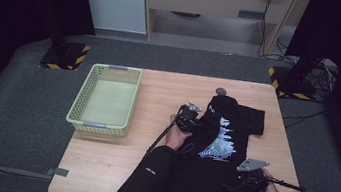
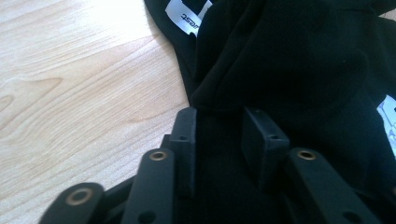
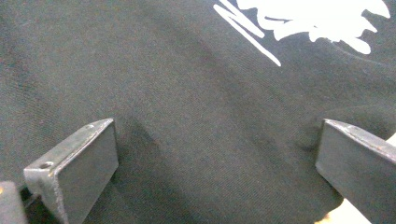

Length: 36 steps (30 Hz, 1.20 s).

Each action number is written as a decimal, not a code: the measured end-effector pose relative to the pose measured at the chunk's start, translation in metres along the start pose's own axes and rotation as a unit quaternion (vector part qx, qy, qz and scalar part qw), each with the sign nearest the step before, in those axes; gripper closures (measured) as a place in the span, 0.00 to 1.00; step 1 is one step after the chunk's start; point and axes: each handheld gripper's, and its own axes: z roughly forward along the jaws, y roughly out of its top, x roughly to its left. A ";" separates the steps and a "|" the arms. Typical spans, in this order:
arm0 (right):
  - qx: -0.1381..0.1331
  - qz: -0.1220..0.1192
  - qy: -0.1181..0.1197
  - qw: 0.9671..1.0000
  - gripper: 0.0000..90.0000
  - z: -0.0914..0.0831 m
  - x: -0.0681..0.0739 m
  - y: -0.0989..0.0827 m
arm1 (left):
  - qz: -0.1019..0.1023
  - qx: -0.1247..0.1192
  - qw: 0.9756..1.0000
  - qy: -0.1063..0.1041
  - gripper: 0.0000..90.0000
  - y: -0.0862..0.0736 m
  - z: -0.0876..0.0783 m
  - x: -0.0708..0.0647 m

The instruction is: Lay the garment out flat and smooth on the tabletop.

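Partly closed, the left gripper (image 2: 218,135) has a fold of the black cotton T-shirt with a pale printed graphic (image 1: 226,134) between its jaws; the right gripper (image 3: 217,168) is spread wide over the cloth. Rumpled, the shirt lies on the light wooden table (image 1: 158,94), right of a pale green plastic basket (image 1: 106,99).

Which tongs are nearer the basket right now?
Left. The left tongs are at the black shirt's left edge, right of the basket; the right tongs are near the table's near-right corner.
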 end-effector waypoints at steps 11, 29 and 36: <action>0.000 0.000 0.000 1.000 0.00 0.000 0.000 0.000 | -0.030 -0.006 0.999 -0.018 0.92 0.001 -0.003 0.006; -0.001 -0.001 0.000 1.000 0.00 0.000 0.000 0.000 | -0.017 -0.017 1.000 -0.007 0.94 0.027 -0.054 0.015; -0.001 -0.001 0.000 1.000 0.00 0.000 0.000 0.000 | 0.003 -0.025 0.998 0.052 0.96 0.034 -0.074 0.022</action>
